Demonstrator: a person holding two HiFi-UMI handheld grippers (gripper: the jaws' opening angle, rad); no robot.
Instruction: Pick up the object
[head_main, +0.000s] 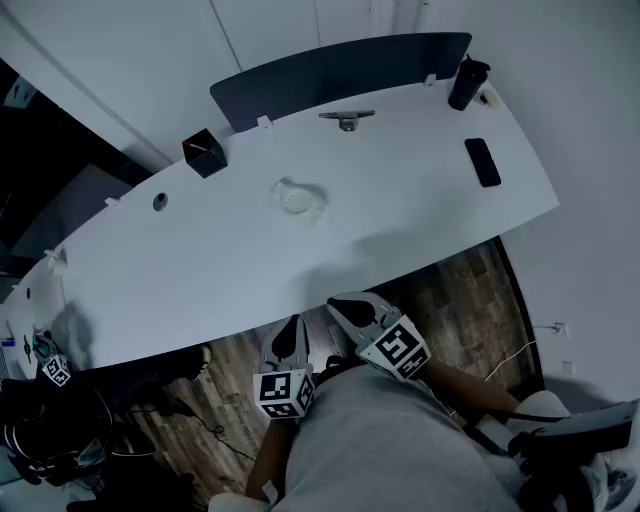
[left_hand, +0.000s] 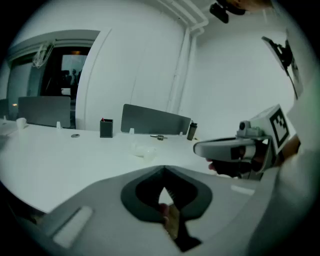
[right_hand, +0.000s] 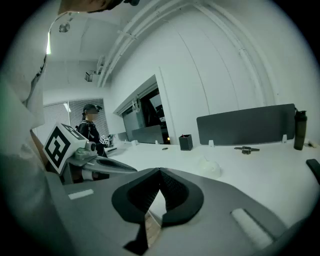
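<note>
The 2 grey, hard-shelled tools, the left gripper (head_main: 292, 325) and the right gripper (head_main: 338, 303), hang at bottom centre, short of the smooth, white, curved table (head_main: 200, 270). Each has its jaws pressed together on nothing. The 1 clear crumpled object (head_main: 298, 197) lies mid-frame on the tabletop, well apart from both, and toward the top are 1 matte black box (head_main: 205, 153), 1 small metal clamp (head_main: 347, 119), 1 dark cylindrical bottle (head_main: 467, 82), 1 flat black phone (head_main: 482, 162) and 1 dark curved divider panel (head_main: 340, 70).
</note>
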